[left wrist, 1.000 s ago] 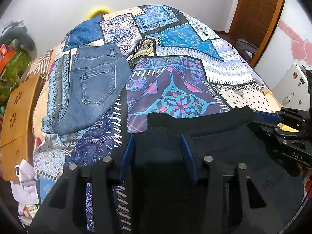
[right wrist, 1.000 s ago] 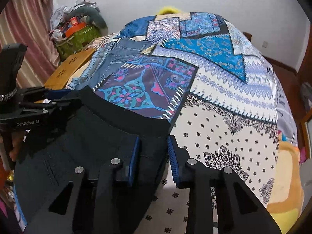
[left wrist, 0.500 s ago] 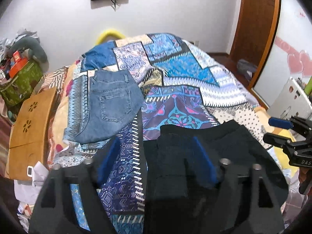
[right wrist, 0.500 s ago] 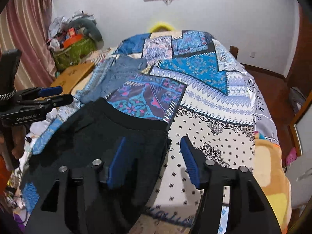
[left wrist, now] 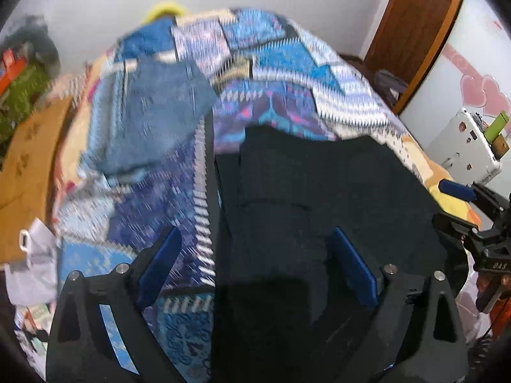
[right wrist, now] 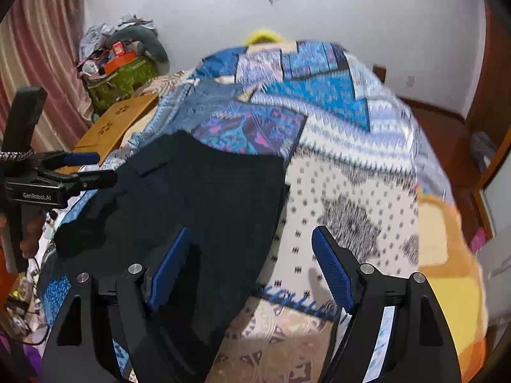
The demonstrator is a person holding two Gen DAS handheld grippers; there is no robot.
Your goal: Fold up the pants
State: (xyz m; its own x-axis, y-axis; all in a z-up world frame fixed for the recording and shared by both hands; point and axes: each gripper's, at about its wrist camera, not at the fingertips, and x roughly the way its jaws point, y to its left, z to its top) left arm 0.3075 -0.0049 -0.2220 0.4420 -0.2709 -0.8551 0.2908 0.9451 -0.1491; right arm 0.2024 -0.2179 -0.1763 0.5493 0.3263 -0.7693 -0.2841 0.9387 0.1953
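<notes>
Both fisheye views are evenly lit by soft indoor light, with dark vignetted corners and bowed edges. Motion blur smears the patterned blue patchwork bedspread point(left wrist: 281, 73) mid-frame; the folded black fabric pants point(right wrist: 204, 198) read as near-featureless shadow.

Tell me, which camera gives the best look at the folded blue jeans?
The left wrist view: the blue jeans lie in the open on the bedspread, though blurred. In the right wrist view the jeans show only as a foreshortened strip beyond the black pants.
</notes>
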